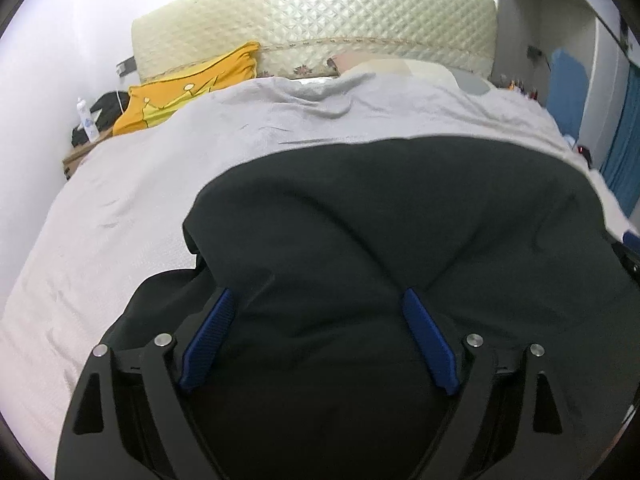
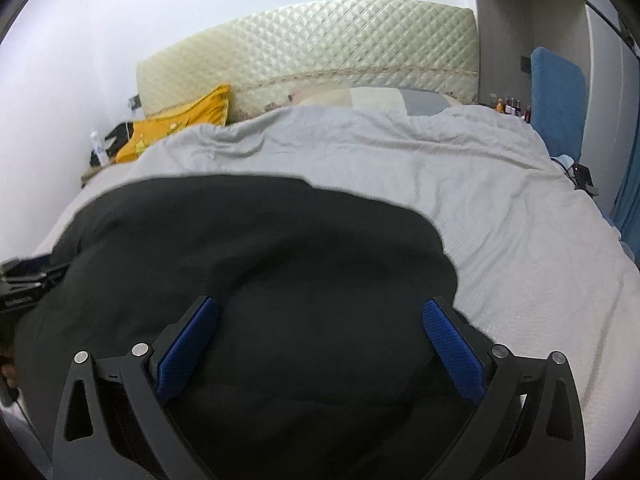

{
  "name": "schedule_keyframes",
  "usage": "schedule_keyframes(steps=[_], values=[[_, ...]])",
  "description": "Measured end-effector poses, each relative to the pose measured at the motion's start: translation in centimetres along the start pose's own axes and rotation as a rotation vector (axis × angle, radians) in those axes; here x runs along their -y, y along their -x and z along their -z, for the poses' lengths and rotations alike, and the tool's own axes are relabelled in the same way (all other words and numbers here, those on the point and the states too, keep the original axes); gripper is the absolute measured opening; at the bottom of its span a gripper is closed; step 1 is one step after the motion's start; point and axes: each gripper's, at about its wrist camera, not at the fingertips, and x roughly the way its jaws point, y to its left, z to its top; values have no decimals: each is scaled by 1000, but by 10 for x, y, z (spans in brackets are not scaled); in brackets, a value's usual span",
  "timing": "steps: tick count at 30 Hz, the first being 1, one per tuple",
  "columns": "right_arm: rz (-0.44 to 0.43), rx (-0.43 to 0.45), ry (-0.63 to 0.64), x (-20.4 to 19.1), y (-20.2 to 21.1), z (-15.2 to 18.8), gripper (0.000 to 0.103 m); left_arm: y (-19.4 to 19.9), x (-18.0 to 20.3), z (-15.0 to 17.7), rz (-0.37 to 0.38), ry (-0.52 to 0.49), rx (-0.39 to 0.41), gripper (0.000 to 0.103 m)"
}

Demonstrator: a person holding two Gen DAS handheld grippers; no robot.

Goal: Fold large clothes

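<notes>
While both tools gape wide over black garment (image 1: 380, 220) | right view alone shows left tool (image 2: 24, 284)

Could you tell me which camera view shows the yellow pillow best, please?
The left wrist view: the yellow pillow appears larger there, its printed pattern visible. The right wrist view shows it smaller, partly hidden behind the grey sheet.
</notes>
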Motion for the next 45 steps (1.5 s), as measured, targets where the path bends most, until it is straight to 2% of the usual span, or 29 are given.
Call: schedule_keyframes(steps=[8, 12, 14, 20, 28, 37, 45], values=[[-5, -9, -33, 3, -5, 10, 103, 1, -9, 5, 40, 68, 4, 94], [32, 4, -37, 0, 10, 7, 103, 15, -14, 6, 39, 120, -4, 103], [39, 12, -52, 2, 22, 3, 103, 25, -18, 5, 33, 145, -3, 103], [30, 121, -100, 1, 89, -27, 103, 88, -24, -12, 28, 198, 48, 103], [-26, 277, -119, -15, 202, -63, 103, 195, -20, -31, 55, 174, 167, 103], [-62, 382, -103, -42, 310, -63, 103, 287, -26, -30, 63, 190, 259, 103], [-89, 418, -46, -76, 368, -39, 103, 339, -21, -9, 72, 173, 293, 103]])
